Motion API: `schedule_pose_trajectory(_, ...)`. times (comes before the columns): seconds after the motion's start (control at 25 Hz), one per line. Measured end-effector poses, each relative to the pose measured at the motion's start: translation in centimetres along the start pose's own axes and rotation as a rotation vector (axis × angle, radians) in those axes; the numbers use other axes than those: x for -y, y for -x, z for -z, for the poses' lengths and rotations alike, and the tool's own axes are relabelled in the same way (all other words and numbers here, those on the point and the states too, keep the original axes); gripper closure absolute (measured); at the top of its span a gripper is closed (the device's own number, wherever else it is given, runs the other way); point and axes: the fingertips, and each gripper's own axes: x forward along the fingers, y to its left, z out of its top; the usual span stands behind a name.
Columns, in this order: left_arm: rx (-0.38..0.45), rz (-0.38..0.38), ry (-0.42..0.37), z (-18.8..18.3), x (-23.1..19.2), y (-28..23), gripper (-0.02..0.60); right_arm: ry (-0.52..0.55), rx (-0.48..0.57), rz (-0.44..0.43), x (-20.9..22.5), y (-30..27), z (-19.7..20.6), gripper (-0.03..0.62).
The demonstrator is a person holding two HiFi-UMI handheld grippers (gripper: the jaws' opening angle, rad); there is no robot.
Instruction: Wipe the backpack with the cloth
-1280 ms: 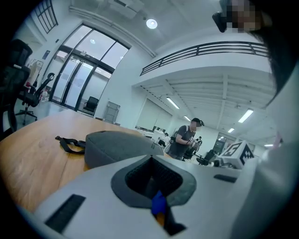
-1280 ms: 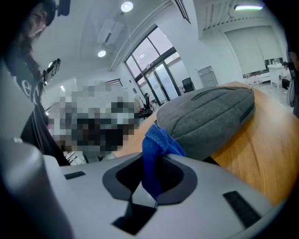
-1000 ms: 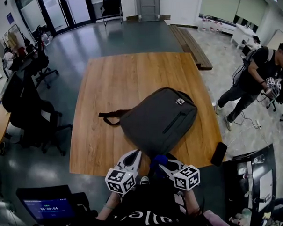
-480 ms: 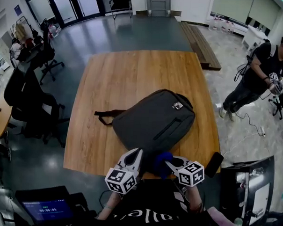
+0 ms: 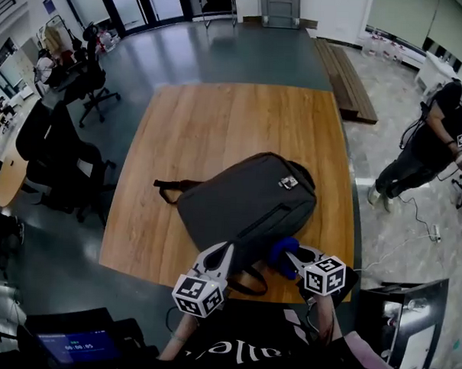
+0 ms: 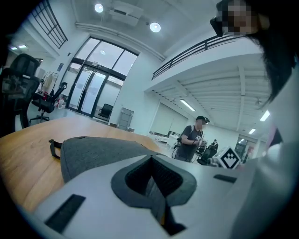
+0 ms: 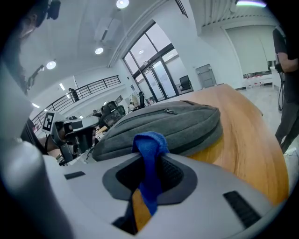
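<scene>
Tongs come nearest, one pair in each hand at the near edge of the counter (image 5: pixel 218 118). The left tongs (image 5: pixel 223 252) have their jaws together with nothing between them, and their tips sit over the near end of the backpack (image 5: pixel 245 200). The right tongs (image 5: pixel 292 256) are clamped on a blue cloth (image 5: pixel 284 251), which stands up in a folded tuft above the jaws in the right gripper view (image 7: pixel 148 142). The tuft is just at the backpack's near right edge; whether it touches the fabric cannot be told.

Beyond them the grey backpack lies flat on the wooden counter, set at a slant towards the near right part. Its zipped front faces up, and a dark strap (image 5: pixel 170 186) trails off its left side onto the wood. The far half of the counter is bare wood.

Further off, dark office chairs (image 5: pixel 64 157) stand on the floor to the left, and a person (image 5: pixel 431 143) in dark clothes stands to the right.
</scene>
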Motion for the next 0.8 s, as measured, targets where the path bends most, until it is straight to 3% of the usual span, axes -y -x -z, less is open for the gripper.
schedule_pose_trajectory(0.6,0.035,-0.170,0.037,0.0,-2.0,0.9,0.583,0.056,-0.024,0.108,12.2,0.8,-4.9,0.528)
schedule_pose_trajectory(0.8,0.044,-0.209,0.048,0.4,-2.9,1.5,0.583,0.025,-0.001,0.171,15.7,1.0,-6.0,0.528)
